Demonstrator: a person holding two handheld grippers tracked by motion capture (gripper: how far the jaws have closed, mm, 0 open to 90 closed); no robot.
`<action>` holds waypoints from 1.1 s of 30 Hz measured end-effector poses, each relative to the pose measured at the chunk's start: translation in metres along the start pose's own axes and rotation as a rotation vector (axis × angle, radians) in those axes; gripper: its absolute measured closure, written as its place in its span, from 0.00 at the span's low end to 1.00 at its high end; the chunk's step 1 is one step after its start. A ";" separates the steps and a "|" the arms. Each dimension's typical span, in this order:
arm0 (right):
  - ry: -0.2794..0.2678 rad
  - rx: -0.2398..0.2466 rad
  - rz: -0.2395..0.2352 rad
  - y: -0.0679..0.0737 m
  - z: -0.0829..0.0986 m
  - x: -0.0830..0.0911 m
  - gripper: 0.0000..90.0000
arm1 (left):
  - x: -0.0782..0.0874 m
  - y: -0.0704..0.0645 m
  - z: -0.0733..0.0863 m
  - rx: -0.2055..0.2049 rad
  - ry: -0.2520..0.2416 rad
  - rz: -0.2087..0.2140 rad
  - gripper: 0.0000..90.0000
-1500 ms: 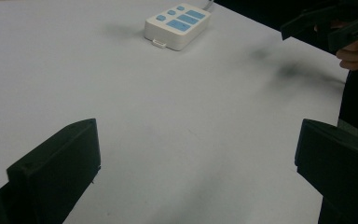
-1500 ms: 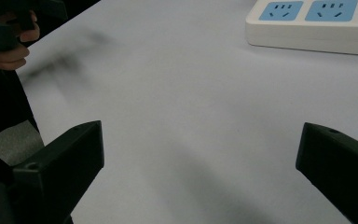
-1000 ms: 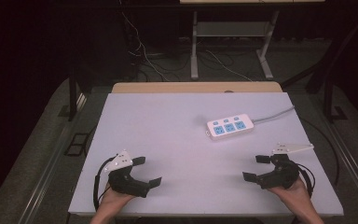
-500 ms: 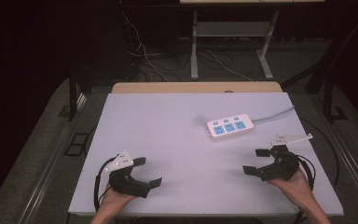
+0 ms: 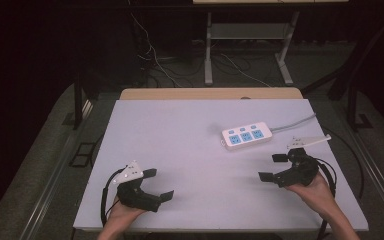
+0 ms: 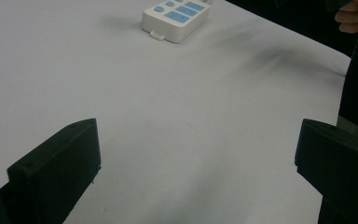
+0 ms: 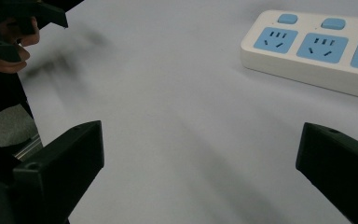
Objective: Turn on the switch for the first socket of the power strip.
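Two grippers, left (image 5: 157, 184) & right (image 5: 274, 167), jaws wide over white table (image 5: 190, 135), dark rm.

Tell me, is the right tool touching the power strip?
Apart. In the high view, bare table shows between the right tool and the power strip; the tool's jaws are open with nothing between them.

A: Left hand?
B: Bottom left, forearm coming in from the near edge, holding the black two-jaw left gripper (image 5: 157, 184) with the grey plate on top; jaws spread wide, nothing between them.
A: Right?
B: Black two-jaw right gripper (image 5: 274, 167) in the right hand (image 5: 314, 190), farther forward, jaws wide apart too, pointing inward toward the left.
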State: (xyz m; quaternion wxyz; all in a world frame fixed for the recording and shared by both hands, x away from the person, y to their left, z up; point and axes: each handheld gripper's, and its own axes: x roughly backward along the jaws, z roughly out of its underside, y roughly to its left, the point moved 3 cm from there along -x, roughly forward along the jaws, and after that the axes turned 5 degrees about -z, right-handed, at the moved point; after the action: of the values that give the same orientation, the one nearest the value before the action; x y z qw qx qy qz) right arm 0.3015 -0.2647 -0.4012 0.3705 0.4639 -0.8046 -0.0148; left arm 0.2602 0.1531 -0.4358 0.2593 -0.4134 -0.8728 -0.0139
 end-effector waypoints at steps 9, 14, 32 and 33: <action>0.013 0.013 0.004 -0.003 -0.013 0.001 0.01 | 0.000 0.001 0.000 0.002 0.002 0.000 0.00; 0.024 0.016 0.006 -0.006 -0.020 0.000 0.01 | 0.000 0.001 0.000 0.007 -0.001 -0.001 0.00; 0.059 0.026 0.023 -0.017 -0.043 -0.002 0.01 | 0.000 0.001 0.000 0.008 0.000 0.004 0.00; 0.059 0.025 0.024 -0.018 -0.044 -0.002 0.01 | -0.001 0.001 0.000 0.008 0.001 0.004 0.00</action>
State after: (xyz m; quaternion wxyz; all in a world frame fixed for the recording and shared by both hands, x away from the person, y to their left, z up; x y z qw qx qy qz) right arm 0.3422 -0.2596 -0.3770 0.3884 0.4592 -0.7988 0.0132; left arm 0.2612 0.1536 -0.4366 0.2613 -0.4140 -0.8719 -0.0099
